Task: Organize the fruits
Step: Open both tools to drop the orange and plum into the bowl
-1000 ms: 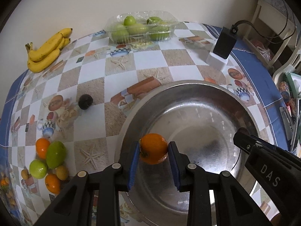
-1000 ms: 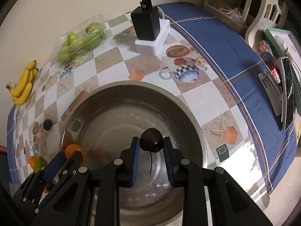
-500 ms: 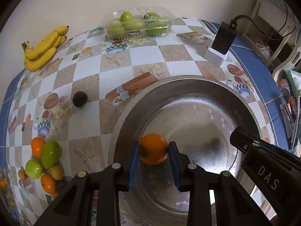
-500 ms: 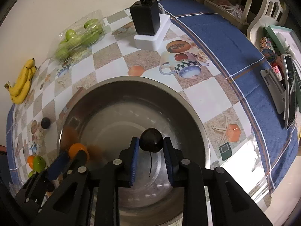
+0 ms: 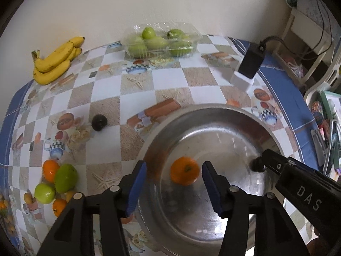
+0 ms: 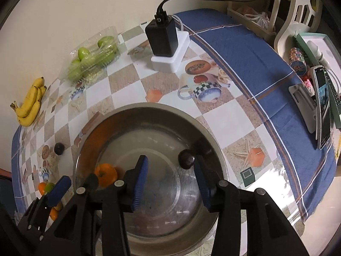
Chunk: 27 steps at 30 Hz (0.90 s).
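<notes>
Both grippers clamped their fruit a second ago and are letting go now. The left gripper [image 5: 173, 186] has its jaws opening, blue pads clear of the orange [image 5: 184, 171], which sits loose between them on the floor of the steel bowl [image 5: 213, 115], toward the bowl's left side. The right gripper [image 6: 170, 178] is opening too; the dark round fruit [image 6: 186, 159] lies beyond its fingers, close against the tip of the right-hand one, and whether it touches the pad cannot be told. It rests on the bowl's floor near the right wall.

Beyond the bowl's left rim, at the near left edge of the checked tablecloth [image 5: 136, 98], a cluster of fruit lies together: two oranges, a green mango [image 5: 65, 178], a green apple [image 5: 45, 193] and some smaller yellowish pieces. Further in, alone on the cloth, sits a second dark fruit [image 5: 99, 122]. At the far left corner lies a bunch of bananas [image 5: 55, 60]. Against the far edge by the wall stands a clear plastic box of green fruit [image 5: 162, 40]. Toward the far right edge, a black adapter [image 6: 162, 38] sits on a white block with cables leading off it.
</notes>
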Each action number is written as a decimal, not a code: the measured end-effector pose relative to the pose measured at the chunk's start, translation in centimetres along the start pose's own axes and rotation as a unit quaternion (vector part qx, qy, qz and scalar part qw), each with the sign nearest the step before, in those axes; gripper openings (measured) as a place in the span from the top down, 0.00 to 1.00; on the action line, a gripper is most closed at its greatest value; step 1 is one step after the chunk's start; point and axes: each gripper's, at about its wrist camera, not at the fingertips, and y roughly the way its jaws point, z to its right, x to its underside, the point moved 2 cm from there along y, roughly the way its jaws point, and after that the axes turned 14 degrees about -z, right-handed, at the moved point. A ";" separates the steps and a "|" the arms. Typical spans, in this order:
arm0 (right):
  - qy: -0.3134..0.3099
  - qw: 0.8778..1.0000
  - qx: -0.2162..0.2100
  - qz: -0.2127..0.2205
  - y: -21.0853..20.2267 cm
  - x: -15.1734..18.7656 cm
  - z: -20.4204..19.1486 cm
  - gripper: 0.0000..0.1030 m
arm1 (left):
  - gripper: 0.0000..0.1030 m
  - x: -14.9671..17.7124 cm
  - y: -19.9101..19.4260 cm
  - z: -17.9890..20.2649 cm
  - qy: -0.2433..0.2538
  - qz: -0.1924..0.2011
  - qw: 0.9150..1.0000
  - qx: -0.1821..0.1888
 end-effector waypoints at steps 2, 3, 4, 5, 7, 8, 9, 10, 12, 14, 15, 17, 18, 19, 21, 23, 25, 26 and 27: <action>0.000 1.000 0.002 0.004 -0.3 0.0 0.0 0.55 | 0.40 -0.1 -0.4 -0.4 -0.006 0.007 1.000 -0.003; 0.000 1.000 0.002 0.005 -0.3 0.0 0.1 0.55 | 0.39 -0.1 -0.5 -0.6 -0.009 0.010 1.000 -0.005; 0.000 1.000 0.001 0.005 -0.4 0.0 0.1 0.55 | 0.39 -0.1 -0.6 -0.8 -0.012 0.012 1.000 -0.006; 0.000 1.000 0.001 0.005 -0.4 0.0 0.1 0.55 | 0.39 -0.2 -0.7 -1.1 -0.017 0.014 1.000 -0.007; -0.002 1.000 0.001 0.002 -0.3 0.0 0.1 0.55 | 0.38 -0.2 -0.8 -1.7 -0.028 0.017 0.999 -0.008; -0.004 1.000 0.002 0.001 -0.2 0.0 0.0 0.55 | 0.37 -0.2 -0.8 -2.0 -0.033 0.018 0.999 -0.008; -0.007 1.000 0.004 0.000 -0.1 0.0 -0.1 0.55 | 0.33 -0.2 -0.8 -2.4 -0.040 0.019 0.999 -0.009; -0.010 1.000 0.005 -0.001 0.0 0.1 -0.2 0.51 | 0.30 -0.3 -0.8 -2.7 -0.046 0.020 0.999 -0.011; -0.017 1.000 0.011 -0.001 0.1 0.1 -0.4 0.33 | 0.17 -0.2 -0.8 -3.7 -0.066 0.025 0.997 -0.022; -0.022 1.000 0.017 0.001 0.2 0.1 -0.5 0.28 | 0.12 -0.2 -0.8 -4.4 -0.081 0.029 0.996 -0.030; -0.026 0.999 0.020 0.001 0.3 0.1 -0.7 0.28 | 0.11 -0.1 -0.8 -4.9 -0.089 0.029 0.995 -0.034; -0.028 0.999 0.022 0.001 0.3 0.1 -0.7 0.27 | 0.07 -0.1 -0.8 -6.0 -0.108 0.028 0.993 -0.045; -0.029 0.999 0.022 0.000 0.4 0.1 -0.8 0.27 | 0.03 -0.1 -0.7 -6.2 -0.113 0.029 0.992 -0.049; -0.030 0.999 0.023 0.000 0.5 0.1 -0.8 0.24 | 0.01 -0.1 -0.7 -6.7 -0.118 0.030 0.991 -0.054; -0.031 0.999 0.027 0.002 0.5 0.1 -0.9 0.22 | 0.00 0.0 -0.7 -7.3 -0.126 0.031 0.990 -0.060; -0.029 0.999 0.027 0.004 0.5 0.2 -0.8 0.20 | 0.00 0.0 -0.7 -7.8 -0.132 0.032 0.989 -0.060; -0.027 0.999 0.030 0.006 0.5 0.1 -0.7 0.08 | 0.00 0.1 -0.8 -8.2 -0.136 0.033 0.988 -0.062; -0.026 0.999 0.031 0.008 0.5 0.1 -0.7 0.06 | 0.00 0.1 -0.9 -8.4 -0.136 0.035 0.988 -0.064; -0.025 0.999 0.033 0.012 0.4 0.1 -0.7 0.06 | 0.00 0.0 -0.9 -8.5 -0.136 0.037 0.988 -0.067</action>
